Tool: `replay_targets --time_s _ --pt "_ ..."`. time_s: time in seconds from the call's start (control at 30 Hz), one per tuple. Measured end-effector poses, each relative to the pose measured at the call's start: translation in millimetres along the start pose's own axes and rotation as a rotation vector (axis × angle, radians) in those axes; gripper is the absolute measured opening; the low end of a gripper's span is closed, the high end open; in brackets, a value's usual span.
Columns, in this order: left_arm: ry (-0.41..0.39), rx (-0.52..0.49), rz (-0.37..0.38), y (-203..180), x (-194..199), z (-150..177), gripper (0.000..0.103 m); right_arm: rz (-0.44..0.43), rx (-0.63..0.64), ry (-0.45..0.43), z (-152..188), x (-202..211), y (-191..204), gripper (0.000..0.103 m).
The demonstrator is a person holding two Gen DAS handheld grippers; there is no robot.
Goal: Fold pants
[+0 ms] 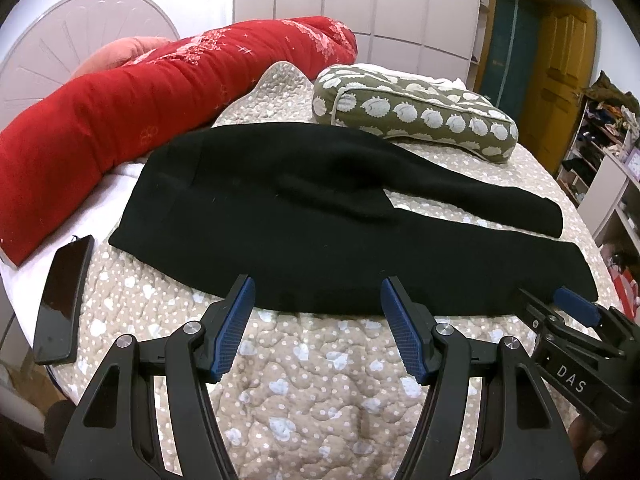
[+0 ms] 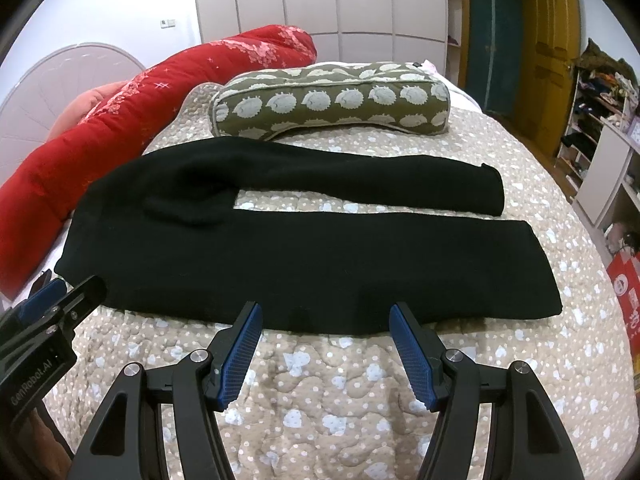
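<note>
Black pants (image 1: 304,216) lie flat on the bed, waist to the left, two legs spread apart to the right; they also show in the right wrist view (image 2: 304,248). My left gripper (image 1: 318,292) is open and empty, just short of the pants' near edge. My right gripper (image 2: 326,316) is open and empty at the near edge of the nearer leg. The right gripper shows at the right of the left wrist view (image 1: 560,304). The left gripper shows at the left of the right wrist view (image 2: 60,292), near the waist corner.
A beige quilted bedspread (image 2: 320,392) covers the bed. A red rolled quilt (image 1: 120,112) lies at the left, an olive patterned pillow (image 1: 412,116) behind the pants. A black phone (image 1: 60,300) lies at the left edge. Shelves (image 2: 600,128) stand at the right.
</note>
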State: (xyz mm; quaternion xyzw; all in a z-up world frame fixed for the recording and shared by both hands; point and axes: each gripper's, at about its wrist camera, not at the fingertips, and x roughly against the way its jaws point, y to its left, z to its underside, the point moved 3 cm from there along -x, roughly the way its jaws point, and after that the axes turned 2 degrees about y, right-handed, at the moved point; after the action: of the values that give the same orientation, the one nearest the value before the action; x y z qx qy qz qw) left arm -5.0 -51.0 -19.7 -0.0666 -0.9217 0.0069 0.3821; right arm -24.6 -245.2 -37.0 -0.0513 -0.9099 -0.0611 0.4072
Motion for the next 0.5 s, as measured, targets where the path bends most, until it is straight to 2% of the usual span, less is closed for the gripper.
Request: replay_targets --time_s 0.5 --pt "0.015 -0.001 0.000 2.6 -4.2 1.9 0.066 -0.004 -0.005 -0.012 1.2 -4.9 -2.0 0.064"
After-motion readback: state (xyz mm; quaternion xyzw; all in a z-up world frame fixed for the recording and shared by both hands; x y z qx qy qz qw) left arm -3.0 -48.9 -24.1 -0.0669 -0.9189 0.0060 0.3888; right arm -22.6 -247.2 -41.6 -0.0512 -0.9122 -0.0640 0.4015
